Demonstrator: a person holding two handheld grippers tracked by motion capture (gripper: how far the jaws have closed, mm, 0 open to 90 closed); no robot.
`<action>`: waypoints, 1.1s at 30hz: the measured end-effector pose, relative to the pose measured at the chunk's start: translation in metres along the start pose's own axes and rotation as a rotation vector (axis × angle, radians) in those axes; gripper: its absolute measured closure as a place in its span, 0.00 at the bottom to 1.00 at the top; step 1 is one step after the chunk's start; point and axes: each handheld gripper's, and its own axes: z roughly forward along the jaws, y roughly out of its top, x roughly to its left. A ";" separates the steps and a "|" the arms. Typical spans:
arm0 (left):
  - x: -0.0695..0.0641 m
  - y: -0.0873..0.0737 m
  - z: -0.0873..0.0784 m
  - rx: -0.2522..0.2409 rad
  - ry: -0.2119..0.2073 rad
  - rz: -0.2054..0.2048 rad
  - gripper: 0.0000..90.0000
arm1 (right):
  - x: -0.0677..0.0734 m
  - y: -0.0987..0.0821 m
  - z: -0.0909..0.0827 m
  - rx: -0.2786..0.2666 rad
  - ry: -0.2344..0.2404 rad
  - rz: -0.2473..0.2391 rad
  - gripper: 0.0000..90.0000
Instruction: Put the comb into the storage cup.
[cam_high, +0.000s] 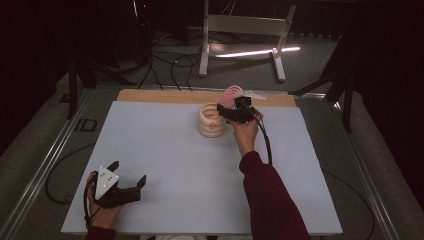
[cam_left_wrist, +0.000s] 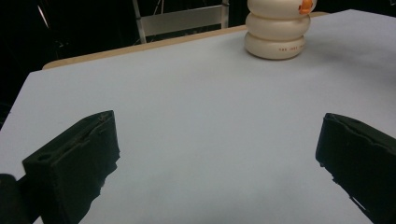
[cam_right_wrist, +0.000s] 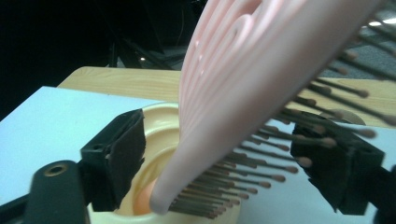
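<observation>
A cream ribbed holder with an orange mark stands at the back middle of the pale table. A pink hairbrush leans in it, head up and handle end down in the cup. My right gripper is at the holder's right side, open, with the brush between its jaws. In the right gripper view the brush and its brown bristles cross the gap of that gripper above the holder's rim. My left gripper rests open at the front left, nothing in it; the holder is far ahead.
A wooden strip runs along the table's far edge. Behind it on the floor stand a white frame and loose cables. Metal rails flank the table. Open tabletop lies between the two grippers.
</observation>
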 end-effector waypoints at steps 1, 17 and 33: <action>0.000 0.000 0.000 0.000 0.000 0.000 0.00 | 0.000 0.000 -0.001 0.005 0.003 -0.008 0.17; -0.001 0.000 0.001 0.001 0.003 0.003 0.00 | -0.014 -0.010 -0.023 0.030 0.038 -0.043 0.13; -0.002 0.001 0.001 0.005 -0.001 0.005 0.00 | -0.013 -0.021 -0.042 0.052 0.048 -0.124 0.11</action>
